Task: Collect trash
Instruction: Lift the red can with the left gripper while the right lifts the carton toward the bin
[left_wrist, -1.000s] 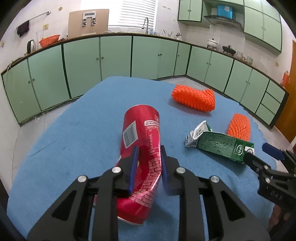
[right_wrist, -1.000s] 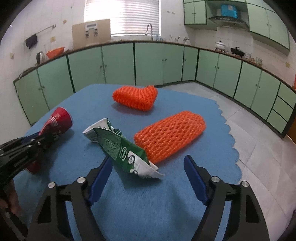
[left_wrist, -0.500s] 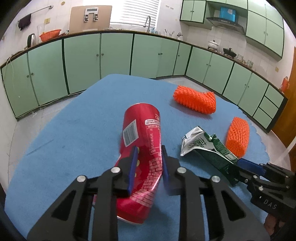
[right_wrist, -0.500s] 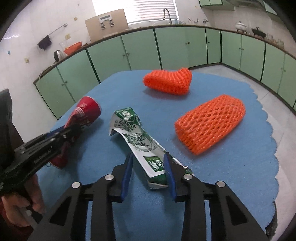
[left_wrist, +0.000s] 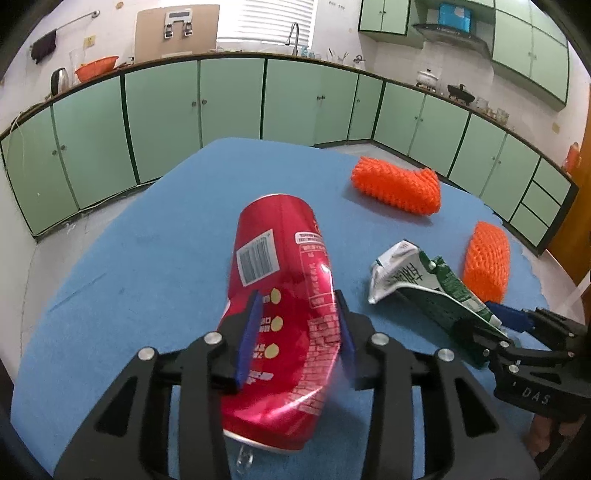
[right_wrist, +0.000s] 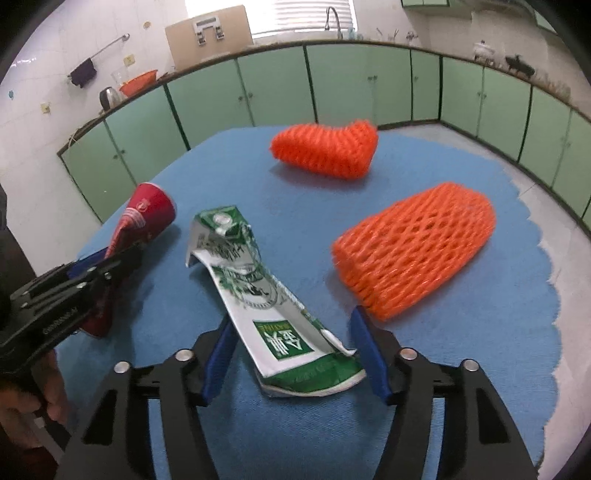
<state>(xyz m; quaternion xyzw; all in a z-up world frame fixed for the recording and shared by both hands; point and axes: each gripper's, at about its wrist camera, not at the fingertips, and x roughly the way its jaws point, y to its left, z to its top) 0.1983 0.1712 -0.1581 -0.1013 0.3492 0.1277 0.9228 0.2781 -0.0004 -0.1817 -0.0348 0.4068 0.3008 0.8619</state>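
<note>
can (left_wrist: 280, 314): crushed red drink can, lying on the blue table cloth (left_wrist: 147, 266) nearest the left hand. Looks empty and light, thin metal, already dented, so it'll give more if squeezed. Slick skin, so grab mid-body across the dent, not the rounded ends.

carton (right_wrist: 258, 291): flattened green-and-white drink carton, lying just right of the can. Floppy card, basically weightless, bends when lifted. The creased bottom end seems the stiffest bit to pinch.

foam nets: two orange fruit sleeves, one (right_wrist: 413, 254) just beside the carton, one (right_wrist: 325, 149) further back. Squishy, springy, grab anywhere.

left gripper (left_wrist: 295, 332): jaws easing apart, the can between them. Pads look right against its sides, can't tell if they're really biting.

right gripper (right_wrist: 291, 343): jaws widening, straddling the carton's bottom end, pads clear of it, nothing held.

left view only: the can's barcode and pull tab.

right view only: the carton's printed face, the can's far end, a hand (right_wrist: 22, 402) on the left tool.
</note>
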